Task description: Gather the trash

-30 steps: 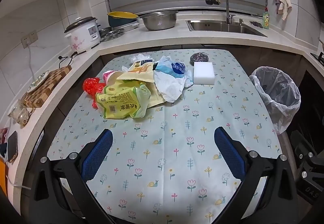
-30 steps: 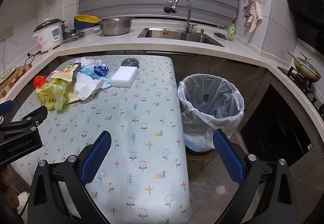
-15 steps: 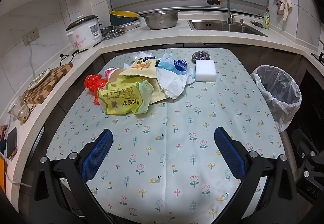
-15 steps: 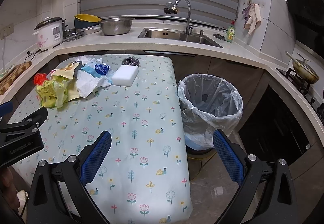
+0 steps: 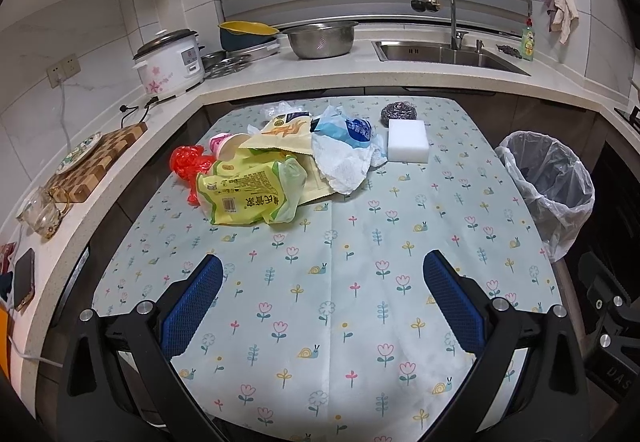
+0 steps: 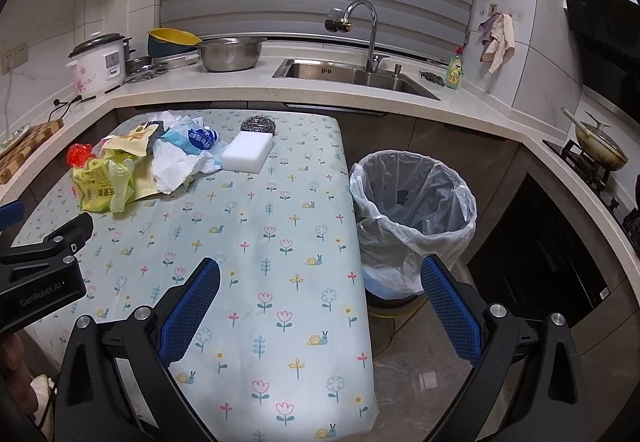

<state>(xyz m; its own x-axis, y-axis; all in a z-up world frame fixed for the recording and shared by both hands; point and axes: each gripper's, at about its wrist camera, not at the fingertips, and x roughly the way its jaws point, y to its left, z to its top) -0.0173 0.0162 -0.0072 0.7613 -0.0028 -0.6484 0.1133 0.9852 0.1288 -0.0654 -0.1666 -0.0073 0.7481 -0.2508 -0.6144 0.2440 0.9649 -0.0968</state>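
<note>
A heap of trash lies at the table's far left: a yellow-green snack bag [image 5: 248, 198] [image 6: 102, 190], a red plastic wrapper [image 5: 186, 162] [image 6: 78, 154], a pink cup [image 5: 222, 146], a yellow packet [image 5: 284, 136], a crumpled white tissue [image 5: 340, 162] [image 6: 174, 166] and a blue-white wrapper [image 5: 348, 130] [image 6: 194, 138]. A bin lined with a clear bag [image 5: 548, 182] [image 6: 412, 210] stands on the floor right of the table. My left gripper [image 5: 322, 298] hangs open over the near tablecloth, holding nothing. My right gripper [image 6: 318, 304] is open too, over the table's right edge near the bin.
A white sponge block [image 5: 408, 142] [image 6: 248, 152] and a steel scourer [image 5: 398, 111] [image 6: 259, 123] lie beside the heap on the floral tablecloth [image 5: 360, 242]. Behind runs a counter with a rice cooker [image 5: 170, 62], metal bowl [image 5: 322, 40] and sink [image 5: 444, 54]. A stove pan [image 6: 600, 150] sits far right.
Both grippers have drawn slightly back and up, so the trash heap and bin appear a little farther away. Nothing was grasped, and both stay open.
</note>
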